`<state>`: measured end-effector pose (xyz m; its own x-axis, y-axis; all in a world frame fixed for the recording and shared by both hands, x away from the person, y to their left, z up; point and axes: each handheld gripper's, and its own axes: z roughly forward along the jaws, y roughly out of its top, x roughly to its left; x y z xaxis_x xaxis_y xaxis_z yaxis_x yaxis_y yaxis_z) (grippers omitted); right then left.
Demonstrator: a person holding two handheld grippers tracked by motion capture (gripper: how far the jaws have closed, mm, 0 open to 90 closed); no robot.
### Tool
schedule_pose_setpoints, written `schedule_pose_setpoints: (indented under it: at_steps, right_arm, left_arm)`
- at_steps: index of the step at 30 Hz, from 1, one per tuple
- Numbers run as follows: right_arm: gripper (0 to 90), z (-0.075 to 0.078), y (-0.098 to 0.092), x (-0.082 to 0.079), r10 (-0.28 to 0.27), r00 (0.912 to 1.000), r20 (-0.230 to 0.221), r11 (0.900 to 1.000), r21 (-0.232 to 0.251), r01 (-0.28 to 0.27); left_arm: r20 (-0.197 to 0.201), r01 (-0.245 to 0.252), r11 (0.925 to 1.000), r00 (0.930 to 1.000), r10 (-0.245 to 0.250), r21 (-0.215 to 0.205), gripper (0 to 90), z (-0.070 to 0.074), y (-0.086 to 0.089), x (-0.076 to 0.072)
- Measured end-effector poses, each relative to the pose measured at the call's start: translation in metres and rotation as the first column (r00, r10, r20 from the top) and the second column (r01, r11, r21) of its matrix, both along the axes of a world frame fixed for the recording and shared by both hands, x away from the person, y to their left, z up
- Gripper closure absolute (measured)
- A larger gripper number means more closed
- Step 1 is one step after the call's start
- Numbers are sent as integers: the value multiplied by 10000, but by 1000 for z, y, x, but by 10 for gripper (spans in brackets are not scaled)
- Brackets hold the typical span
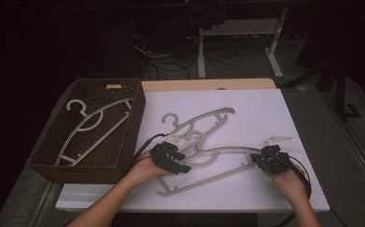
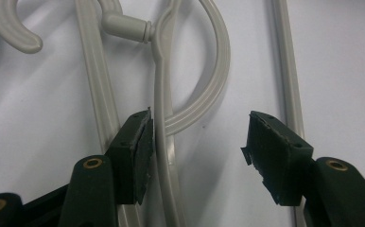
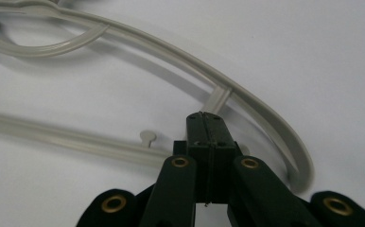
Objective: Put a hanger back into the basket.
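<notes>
Two grippers work on a grey hanger on the white table.

The near hanger [image 1: 218,165] lies flat between both hands, in front of another hanger [image 1: 197,120]. The left gripper [image 1: 178,163] has its jaws apart around the hanger's thin neck, not pinching it. The right gripper [image 1: 261,158] has its jaws closed tight at the hanger's right end. A brown basket [image 1: 53,156] at the left holds one more hanger [image 1: 93,130].
</notes>
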<state>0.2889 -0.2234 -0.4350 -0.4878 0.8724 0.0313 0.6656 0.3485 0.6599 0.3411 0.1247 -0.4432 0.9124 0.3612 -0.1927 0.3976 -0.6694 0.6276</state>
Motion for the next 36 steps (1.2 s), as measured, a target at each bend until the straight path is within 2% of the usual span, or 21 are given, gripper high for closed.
schedule_pose_setpoints:
  at_steps: [3,8,13,14,20,24,27,29,30,34,35,36]
  right_arm:
    - [894,-6,5,6,26,9998,-191,9980,-637,-38]
    - [895,-9,0,2,-66,9991,-425,9993,-366,50]
    - [896,-12,-2,-1,-137,9994,-304,9998,-111,134]
    - [897,-13,-4,-3,-186,9995,-260,9998,56,188]
    - [897,-15,-7,-5,-167,9996,-207,9995,277,173]
    - [897,-16,-7,-5,-153,9997,-182,9994,304,159]
    - [897,-16,-8,-5,-142,9997,-183,9993,344,149]
    - [897,-16,-8,-5,-133,9998,-168,9993,347,139]
    - [897,-16,-8,-5,-129,9998,-165,9993,358,135]
    - [897,-16,-8,-5,-146,9998,-149,9991,397,152]
    - [897,-16,-8,-5,-146,9998,-135,9991,395,151]
    - [897,-16,-8,-5,-146,9998,-135,9991,395,151]
  left_arm:
    - [-6,0,10000,10000,0,25,413,-1,0,0]
    - [-55,5,10000,10000,-4,37,414,-2,0,-1]
    - [-61,6,10000,10000,-6,87,413,-3,0,-2]
    - [-82,22,10000,10000,-22,66,414,-3,1,-2]
    - [-54,39,9999,10000,-38,159,433,-4,0,-2]
    - [264,-104,9990,9996,92,440,533,-5,-2,-2]
    - [348,-125,9987,9993,108,498,607,-5,-4,-3]
    - [644,-274,9973,9977,231,675,658,-5,-6,-4]
    - [644,-274,9973,9977,231,675,697,-5,-6,-4]
    - [992,-345,9945,9948,247,992,759,-4,-8,-5]
    - [1225,-378,9915,9922,225,1244,783,-3,-8,-7]
    - [1225,-378,9915,9922,225,1244,803,-3,-8,-7]
